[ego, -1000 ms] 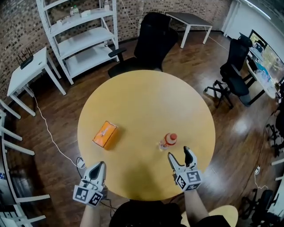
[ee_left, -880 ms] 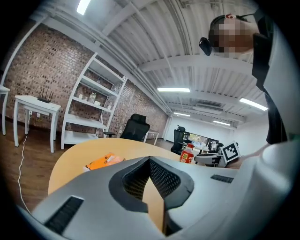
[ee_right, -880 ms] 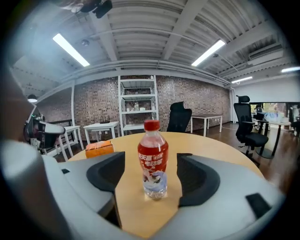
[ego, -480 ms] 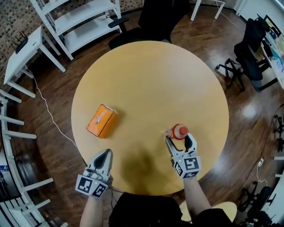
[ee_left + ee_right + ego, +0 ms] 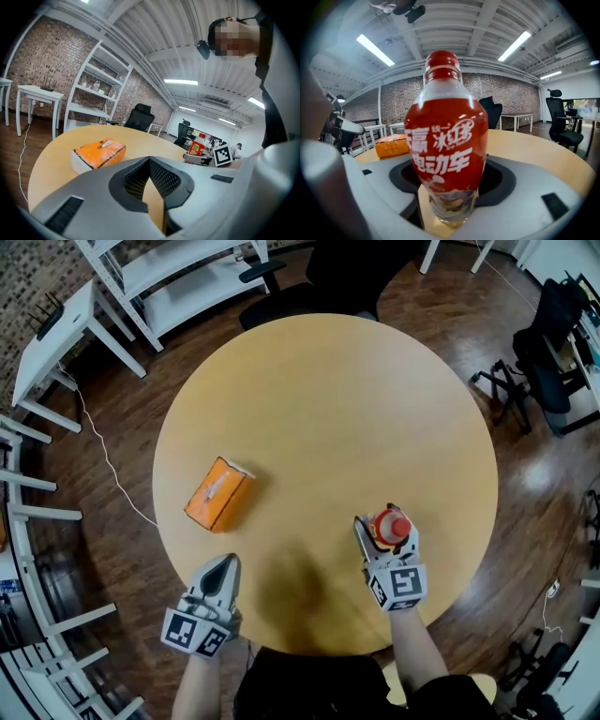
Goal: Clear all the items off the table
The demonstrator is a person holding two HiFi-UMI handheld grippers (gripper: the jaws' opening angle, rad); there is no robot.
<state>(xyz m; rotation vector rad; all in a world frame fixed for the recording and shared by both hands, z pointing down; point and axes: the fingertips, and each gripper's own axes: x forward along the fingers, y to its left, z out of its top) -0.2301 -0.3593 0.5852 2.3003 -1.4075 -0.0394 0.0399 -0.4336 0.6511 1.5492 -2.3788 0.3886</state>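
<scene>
Two jaws of the right gripper (image 5: pixel 385 524) stand spread on either side of a red-capped bottle (image 5: pixel 394 523) and have just been closing in on it. The bottle stands upright between them, near the table's (image 5: pixel 328 409) close edge. The left gripper (image 5: pixel 222 563) has its jaws pressed together with nothing in them, at the same edge. An orange tissue box (image 5: pixel 218 494) lies on the table just beyond it.

Dark wood floor (image 5: pixel 525 456), brick wall (image 5: pixel 37 61) — white shelf rack (image 5: pixel 178 277), black office chair (image 5: pixel 356 268), ceiling strip lights (image 5: pixel 375 50).
</scene>
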